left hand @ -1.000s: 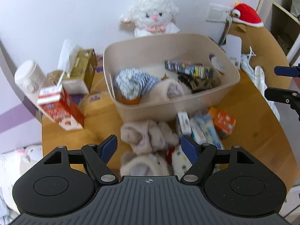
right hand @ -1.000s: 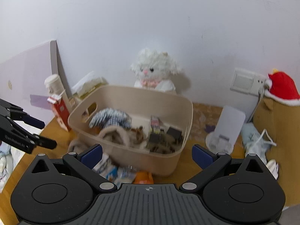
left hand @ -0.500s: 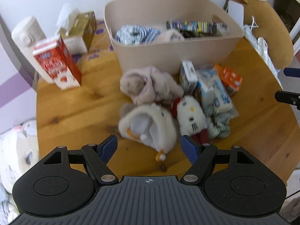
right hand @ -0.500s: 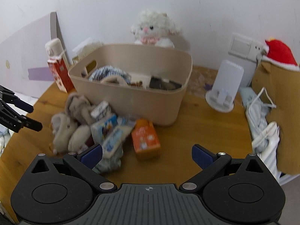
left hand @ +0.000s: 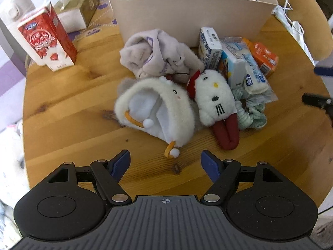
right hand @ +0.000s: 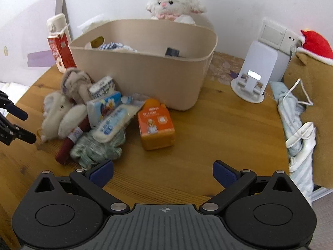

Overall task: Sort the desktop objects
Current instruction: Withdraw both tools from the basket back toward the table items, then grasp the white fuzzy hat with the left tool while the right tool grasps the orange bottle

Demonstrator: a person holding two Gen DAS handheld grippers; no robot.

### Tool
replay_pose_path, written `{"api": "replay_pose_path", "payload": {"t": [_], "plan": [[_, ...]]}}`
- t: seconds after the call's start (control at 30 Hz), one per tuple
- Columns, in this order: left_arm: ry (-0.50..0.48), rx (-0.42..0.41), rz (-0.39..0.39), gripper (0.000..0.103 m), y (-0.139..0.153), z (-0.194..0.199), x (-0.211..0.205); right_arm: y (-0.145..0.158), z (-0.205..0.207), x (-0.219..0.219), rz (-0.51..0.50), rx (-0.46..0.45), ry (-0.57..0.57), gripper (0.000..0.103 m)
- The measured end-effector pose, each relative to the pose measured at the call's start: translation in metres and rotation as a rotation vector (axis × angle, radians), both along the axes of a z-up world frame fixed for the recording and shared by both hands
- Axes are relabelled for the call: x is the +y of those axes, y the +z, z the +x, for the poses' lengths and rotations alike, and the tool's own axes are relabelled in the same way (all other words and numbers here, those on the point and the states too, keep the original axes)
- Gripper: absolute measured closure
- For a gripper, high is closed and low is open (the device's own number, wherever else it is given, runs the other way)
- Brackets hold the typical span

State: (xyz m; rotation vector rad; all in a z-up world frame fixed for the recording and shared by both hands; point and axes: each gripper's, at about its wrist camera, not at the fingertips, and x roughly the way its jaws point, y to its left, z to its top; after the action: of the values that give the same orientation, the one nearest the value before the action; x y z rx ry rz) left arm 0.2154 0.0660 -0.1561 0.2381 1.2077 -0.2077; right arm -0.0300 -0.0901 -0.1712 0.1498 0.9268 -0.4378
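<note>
- Left tongs (left hand: 165, 162): I read them as wide apart with nothing between the pads, poised above the bench (left hand: 62, 108) just short of the white fluffy pouch (left hand: 166, 104).
- Right tongs (right hand: 163, 171): also spread wide and empty, over bare wood in front of the orange carton (right hand: 156, 125).
- Location of the work: the loose pile lies on the bench against the front wall of the beige bin (left hand: 187, 16) — pouch and cat plush (left hand: 216, 98) nearest me, the grey cloth bundle (left hand: 154, 56) behind them, the cartons and the tissue pack (left hand: 254, 73) to the side.
- Pouch: I judge it light and very soft; it will collapse under the pads. Take it across the thick furry rim, not by the orange cord (left hand: 133, 118), which would likely slip.
- Cat plush: light and squashy. Grip the body; the red legs (left hand: 229, 131) are thin and floppy.
- Orange carton: stiff faces, probably some weight if full — close on the two flat sides, mid-height, gently enough not to crush it.
- Tissue pack: slick film wrap, so I expect sliding; pinch across the narrow width.
- Green scrunchie (right hand: 100, 145): limp; any fold will do.
</note>
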Motion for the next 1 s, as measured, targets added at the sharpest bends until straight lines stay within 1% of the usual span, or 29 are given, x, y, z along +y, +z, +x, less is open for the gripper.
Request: {"api": "replay_pose_path", "payload": {"t": [0.07,0.13,0.2,0.37,0.4,0.47,0.57,0.87,0.93,1.0], "plan": [[0.018,0.004,0.005,0.027,-0.006,0.003,0.000,-0.009,0.002,-0.001,0.002,-0.004,0.012,0.000],[0.033,0.005,0.013,0.027,-0.011,0.007,0.001,-0.016,0.005,0.001,-0.028,0.002,0.027,0.000],[0.044,-0.001,0.011,0.027,-0.014,0.010,0.003,-0.021,0.011,0.003,-0.047,0.014,0.033,0.000],[0.071,-0.007,-0.008,0.027,-0.020,0.018,0.007,-0.029,0.022,0.000,-0.075,0.003,0.034,0.000],[0.081,-0.006,-0.020,0.027,-0.021,0.020,0.007,-0.030,0.025,-0.002,-0.087,-0.001,0.068,0.000],[0.103,-0.007,-0.032,0.027,-0.023,0.024,0.008,-0.033,0.030,-0.003,-0.103,-0.001,0.083,0.000],[0.121,-0.012,-0.029,0.027,-0.025,0.031,0.006,-0.035,0.038,-0.006,-0.128,-0.003,0.113,0.000],[0.105,-0.030,-0.008,0.027,-0.030,0.034,0.000,-0.044,0.056,-0.019,-0.133,0.003,0.131,0.000],[0.098,-0.034,-0.013,0.027,-0.031,0.036,0.000,-0.046,0.059,-0.020,-0.147,0.007,0.143,0.002],[0.094,-0.040,-0.015,0.027,-0.032,0.038,-0.002,-0.048,0.063,-0.022,-0.152,0.010,0.150,0.006]]}}
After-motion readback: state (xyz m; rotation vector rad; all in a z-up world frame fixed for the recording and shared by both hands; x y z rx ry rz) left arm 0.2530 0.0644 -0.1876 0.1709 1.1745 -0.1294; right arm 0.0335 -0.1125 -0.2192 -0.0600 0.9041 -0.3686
